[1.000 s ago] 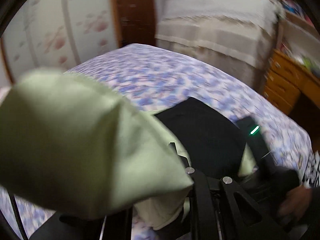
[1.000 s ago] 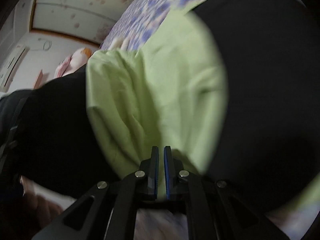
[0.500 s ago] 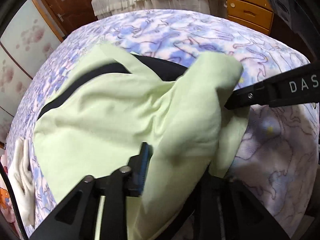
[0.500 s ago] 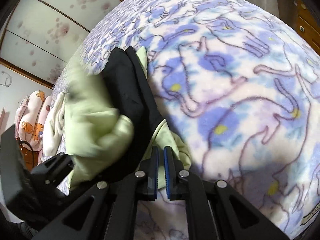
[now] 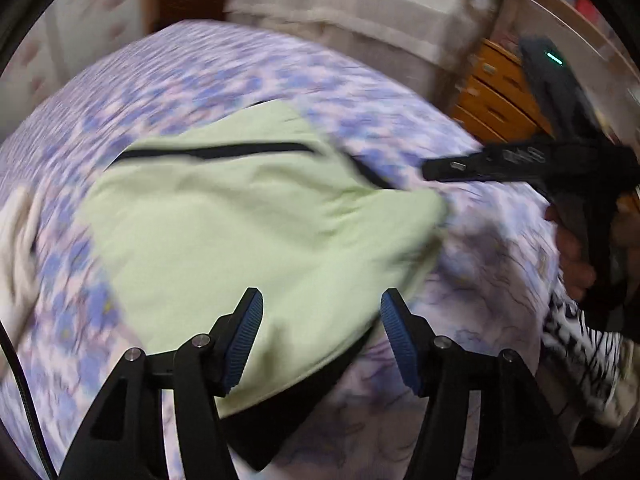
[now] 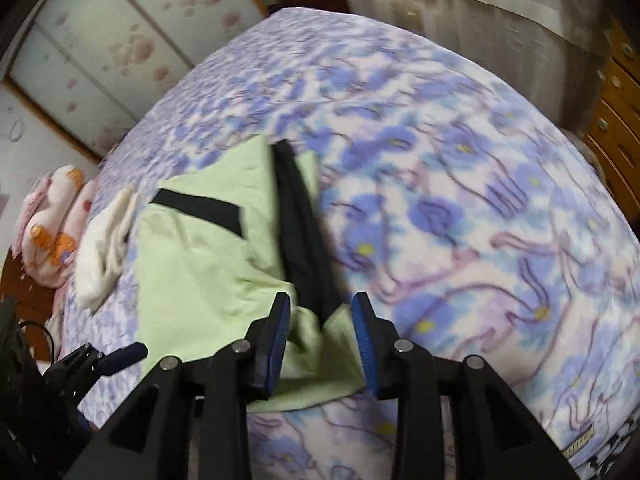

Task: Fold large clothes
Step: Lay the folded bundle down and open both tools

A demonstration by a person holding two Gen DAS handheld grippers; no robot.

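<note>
Left gripper (image 5: 321, 336): opening, holding nothing | Right gripper (image 6: 320, 334): opening, holding nothing | green garment (image 5: 248, 232): on bed (image 6: 460, 208), 9 o'clock half

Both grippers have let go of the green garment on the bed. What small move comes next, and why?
Probably regrip for another fold: the green garment lies doubled but rumpled on the bedspread, both grippers' jaws opening, left gripper and right gripper over its near edge.
</note>
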